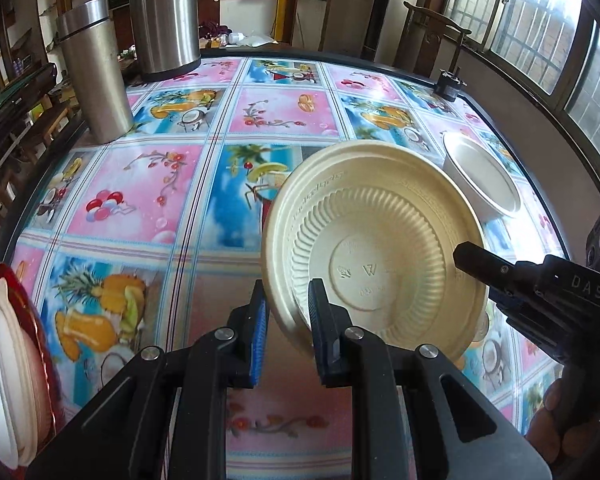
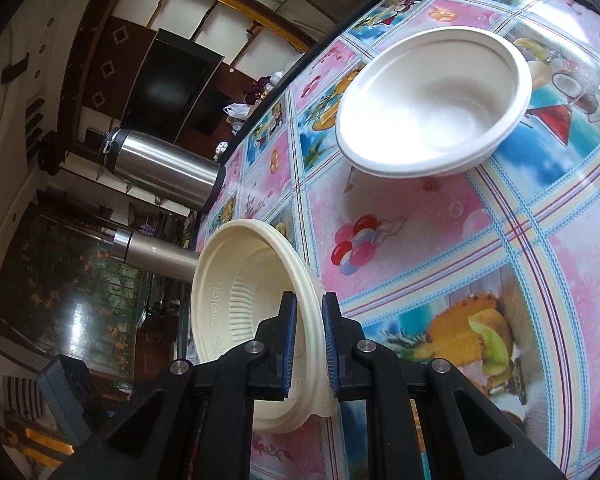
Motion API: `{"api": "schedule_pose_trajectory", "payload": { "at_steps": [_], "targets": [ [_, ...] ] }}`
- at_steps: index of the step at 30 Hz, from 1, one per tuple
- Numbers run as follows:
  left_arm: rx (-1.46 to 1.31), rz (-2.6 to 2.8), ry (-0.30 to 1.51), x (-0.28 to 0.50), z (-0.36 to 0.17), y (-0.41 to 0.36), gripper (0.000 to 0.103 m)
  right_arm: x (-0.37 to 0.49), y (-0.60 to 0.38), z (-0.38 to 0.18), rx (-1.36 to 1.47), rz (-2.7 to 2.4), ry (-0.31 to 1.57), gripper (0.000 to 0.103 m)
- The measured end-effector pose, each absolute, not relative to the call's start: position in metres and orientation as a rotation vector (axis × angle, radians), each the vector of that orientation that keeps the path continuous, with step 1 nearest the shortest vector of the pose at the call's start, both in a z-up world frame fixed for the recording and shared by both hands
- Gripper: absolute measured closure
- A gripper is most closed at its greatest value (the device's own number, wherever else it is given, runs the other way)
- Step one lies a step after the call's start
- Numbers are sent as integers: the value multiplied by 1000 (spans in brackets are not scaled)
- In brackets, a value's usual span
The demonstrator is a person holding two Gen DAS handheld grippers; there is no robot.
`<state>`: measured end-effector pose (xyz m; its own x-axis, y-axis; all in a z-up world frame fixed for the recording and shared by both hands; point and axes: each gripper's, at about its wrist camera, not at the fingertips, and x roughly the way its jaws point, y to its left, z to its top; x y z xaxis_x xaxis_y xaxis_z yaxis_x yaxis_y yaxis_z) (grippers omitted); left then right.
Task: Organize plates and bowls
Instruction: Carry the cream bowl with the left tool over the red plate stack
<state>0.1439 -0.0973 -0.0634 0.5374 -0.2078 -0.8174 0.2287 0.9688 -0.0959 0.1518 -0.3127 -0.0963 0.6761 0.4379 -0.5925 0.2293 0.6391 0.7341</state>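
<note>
Left tool (image 1: 286,322): blue-padded fingers straddle the lower rim of the cream bowl (image 1: 374,248), rim between them with gaps visible; whether they pinch it, I cannot tell.
Right tool (image 2: 309,346): turned on its side, pads clamped on the cream bowl's rim; in the left view it reaches in from the right.
Cream bowl: tilted on edge above the bench (image 1: 140,184), ribbed underside toward the left camera.
White bowl (image 2: 434,102): upright on the bench, beyond the cream one, apart from it.
Left edge: stacked white dishes (image 1: 0,368) against something red.
Bench: glossy fruit-and-balloon cloth; two steel flasks (image 1: 94,68) at its far left.
Room: barred windows, dark wooden cabinets.
</note>
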Motion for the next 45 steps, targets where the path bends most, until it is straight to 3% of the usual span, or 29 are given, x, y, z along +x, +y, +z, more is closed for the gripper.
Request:
{"api": "schedule_pose_trajectory", "payload": {
  "at_steps": [34,45],
  "targets": [
    [69,-201,920,70,-74,-43,85,86,-253,-104,710,199,846,92],
    [59,-143,816,45,-40,0,85,75,-226,-95,730,271,807,92]
  ]
}}
